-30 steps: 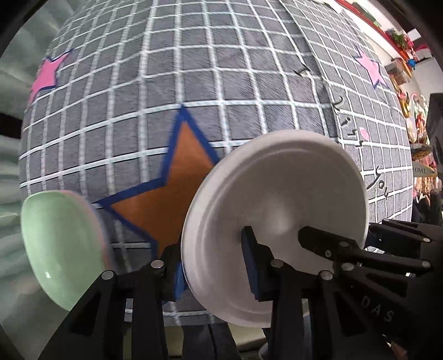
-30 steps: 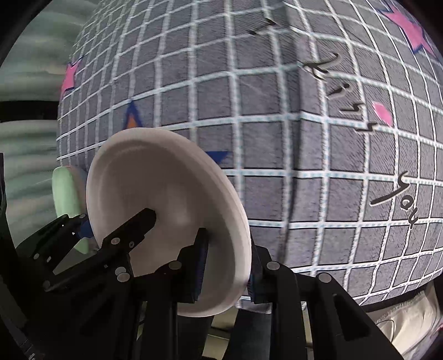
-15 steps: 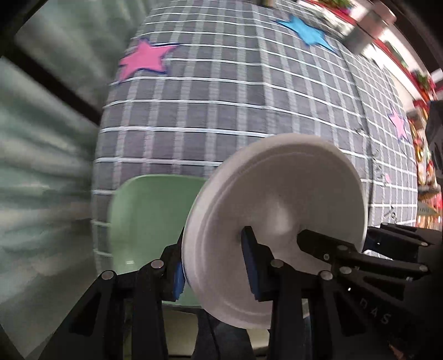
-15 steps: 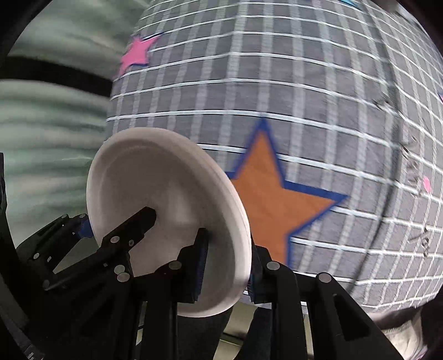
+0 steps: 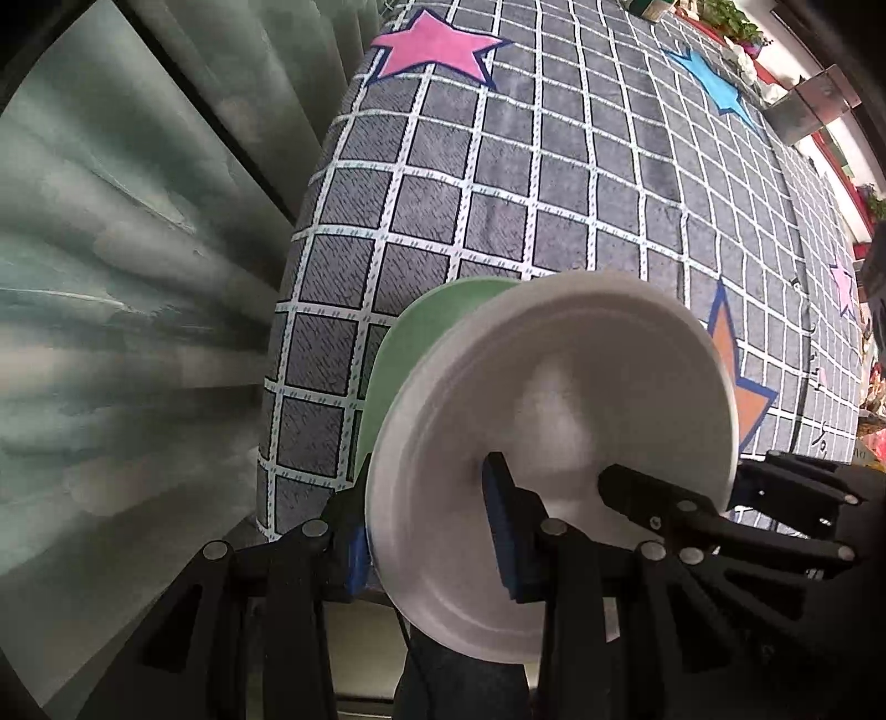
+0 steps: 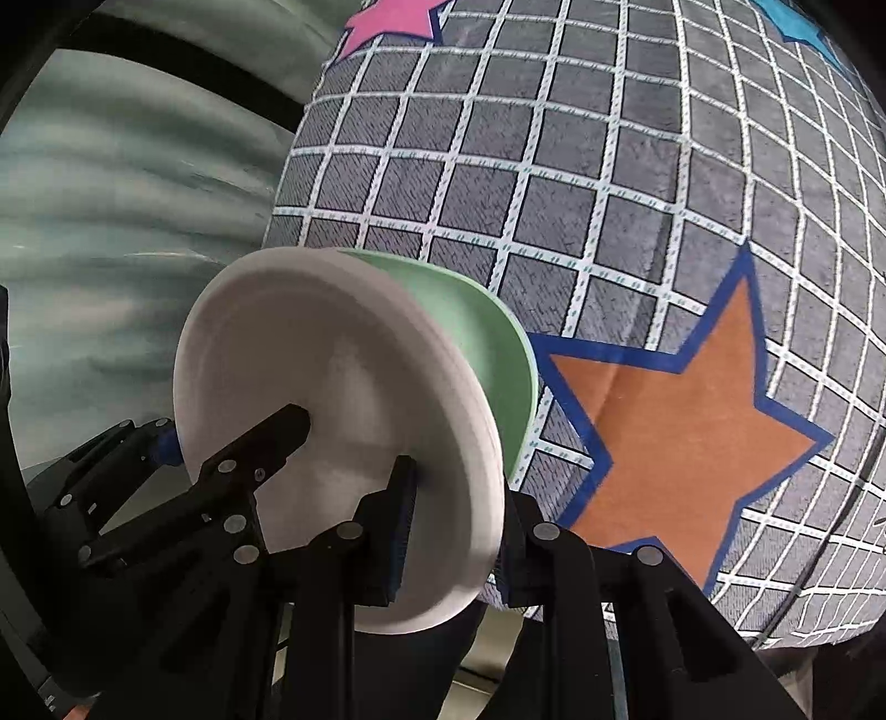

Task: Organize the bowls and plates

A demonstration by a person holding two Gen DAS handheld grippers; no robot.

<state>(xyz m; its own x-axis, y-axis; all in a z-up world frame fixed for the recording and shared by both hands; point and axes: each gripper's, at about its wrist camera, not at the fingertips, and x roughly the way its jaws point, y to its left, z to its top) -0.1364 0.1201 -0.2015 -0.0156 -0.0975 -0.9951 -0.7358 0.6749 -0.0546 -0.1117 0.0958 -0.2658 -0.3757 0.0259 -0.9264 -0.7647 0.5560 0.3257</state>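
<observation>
A white plate point(image 5: 576, 410) is held between both grippers, seen on edge and tilted. My left gripper point(image 5: 426, 531) is shut on its near rim. My right gripper point(image 6: 454, 520) is shut on the opposite rim of the same plate point(image 6: 310, 387). The right gripper's fingers point(image 5: 664, 504) show at the right of the left wrist view, and the left gripper's fingers point(image 6: 127, 443) at the left of the right wrist view. A pale green plate point(image 5: 421, 343) lies on the table just behind the white one, mostly hidden; it also shows in the right wrist view point(image 6: 487, 327).
The table carries a grey checked cloth point(image 5: 554, 183) with a pink star point(image 5: 432, 50), a blue star point(image 5: 714, 83) and an orange star point(image 6: 675, 432). A grey-green curtain point(image 5: 111, 277) hangs at the left, past the table edge.
Both grippers have carried the white plate left across the cloth to the table's left side. The green plate now sits right behind the white plate instead of beside it.
</observation>
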